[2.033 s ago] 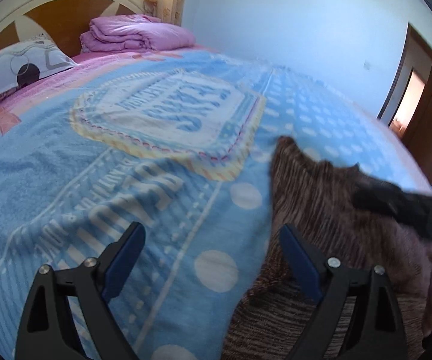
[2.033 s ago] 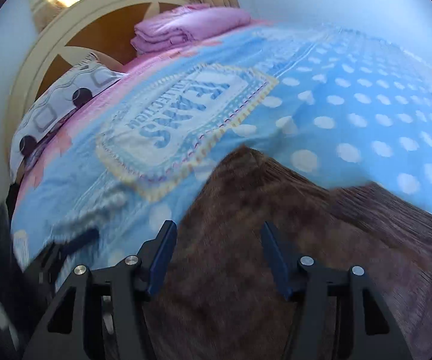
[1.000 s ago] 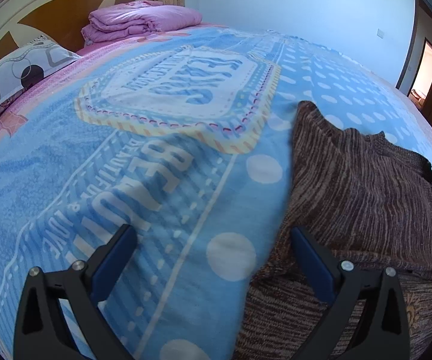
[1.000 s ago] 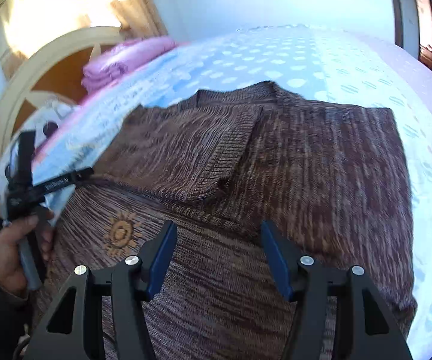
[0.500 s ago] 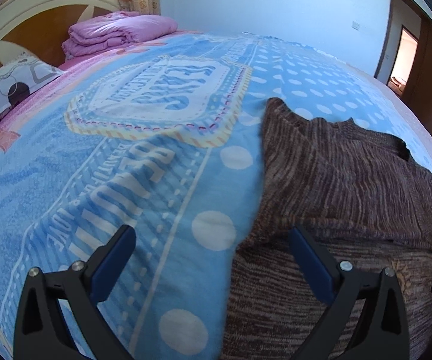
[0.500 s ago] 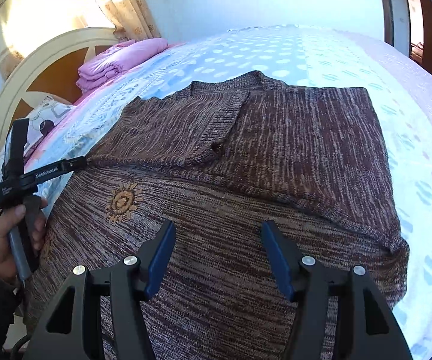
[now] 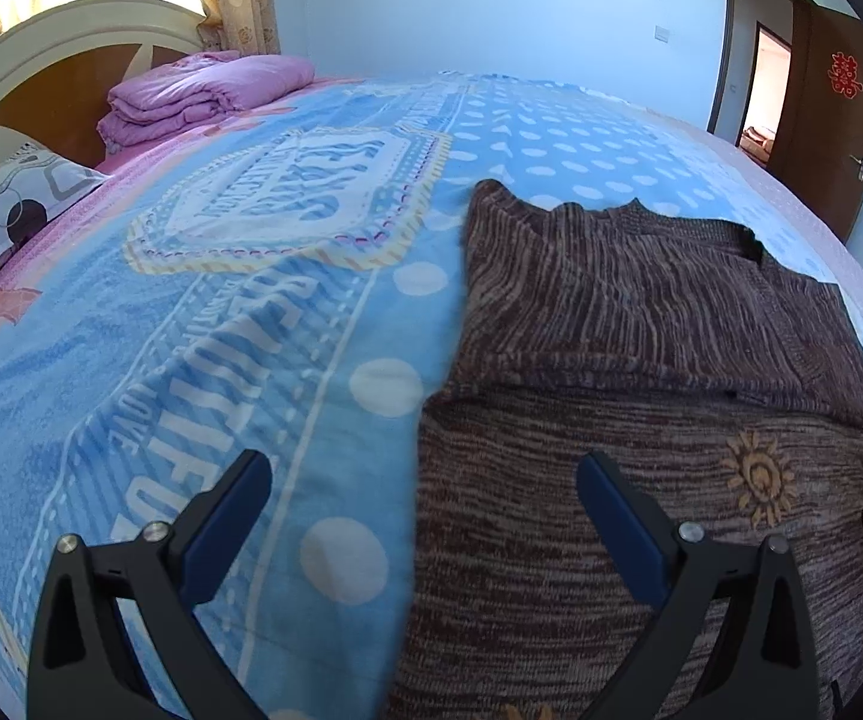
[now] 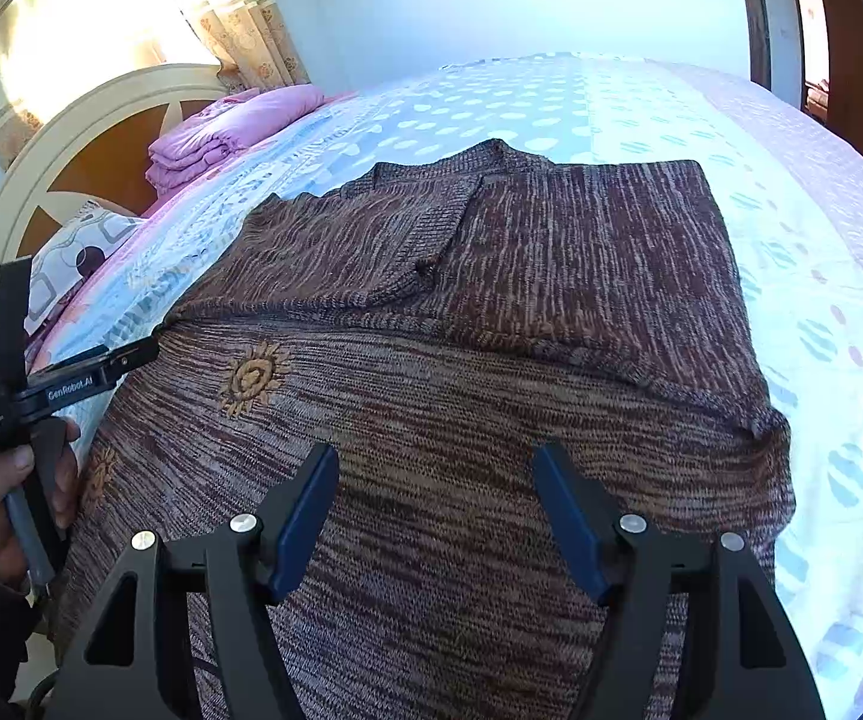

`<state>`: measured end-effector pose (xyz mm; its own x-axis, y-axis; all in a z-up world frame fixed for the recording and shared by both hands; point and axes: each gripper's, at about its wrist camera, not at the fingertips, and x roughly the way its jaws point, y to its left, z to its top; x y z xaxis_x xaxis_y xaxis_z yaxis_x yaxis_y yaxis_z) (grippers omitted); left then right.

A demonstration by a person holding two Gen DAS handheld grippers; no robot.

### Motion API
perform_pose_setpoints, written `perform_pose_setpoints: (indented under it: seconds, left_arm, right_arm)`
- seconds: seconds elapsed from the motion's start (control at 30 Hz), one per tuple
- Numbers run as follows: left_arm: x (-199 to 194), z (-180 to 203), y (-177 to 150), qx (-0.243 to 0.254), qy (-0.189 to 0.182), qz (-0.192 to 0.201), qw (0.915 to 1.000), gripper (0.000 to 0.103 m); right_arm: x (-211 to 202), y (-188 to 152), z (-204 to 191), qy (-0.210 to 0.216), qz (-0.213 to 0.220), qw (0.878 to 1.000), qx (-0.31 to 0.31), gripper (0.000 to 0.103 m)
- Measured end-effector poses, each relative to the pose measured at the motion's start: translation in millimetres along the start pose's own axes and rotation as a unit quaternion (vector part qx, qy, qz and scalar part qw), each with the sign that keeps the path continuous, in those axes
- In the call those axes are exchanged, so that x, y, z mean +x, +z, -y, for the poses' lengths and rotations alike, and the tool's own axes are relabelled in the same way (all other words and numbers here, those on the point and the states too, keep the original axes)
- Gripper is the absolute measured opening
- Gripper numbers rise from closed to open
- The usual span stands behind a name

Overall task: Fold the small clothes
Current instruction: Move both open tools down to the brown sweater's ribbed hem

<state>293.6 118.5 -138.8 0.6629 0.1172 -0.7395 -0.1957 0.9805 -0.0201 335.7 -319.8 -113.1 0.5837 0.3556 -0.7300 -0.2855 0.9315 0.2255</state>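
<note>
A brown striped knit sweater with small orange sun motifs lies flat on the blue bedspread, both sleeves folded in across its chest. My right gripper hovers over the sweater's lower half, its jaws opening and nothing between them. My left gripper stands open above the sweater's left edge, one finger over the bedspread, one over the knit, holding nothing. In the right wrist view the left gripper reaches the sweater's left side, held by a hand.
A folded pink quilt and a patterned pillow lie by the cream headboard at the far left. An open doorway and brown door stand at the right. The bed's near edge runs just under both grippers.
Both grippers have drawn back toward the near edge, so more of the sweater's lower half shows. The right jaws have spread slightly wider. The sweater lies as it did.
</note>
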Motion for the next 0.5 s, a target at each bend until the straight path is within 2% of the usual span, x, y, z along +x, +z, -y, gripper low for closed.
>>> perform_pose_setpoints:
  seconds: [0.5]
  left_arm:
    - [-28.5,8.2,-35.8,0.044,-0.03,-0.005,0.9986,0.103]
  right_arm:
    - [-27.8,-30.0,-6.4,-0.016,0.001,1.0,0.007,0.07]
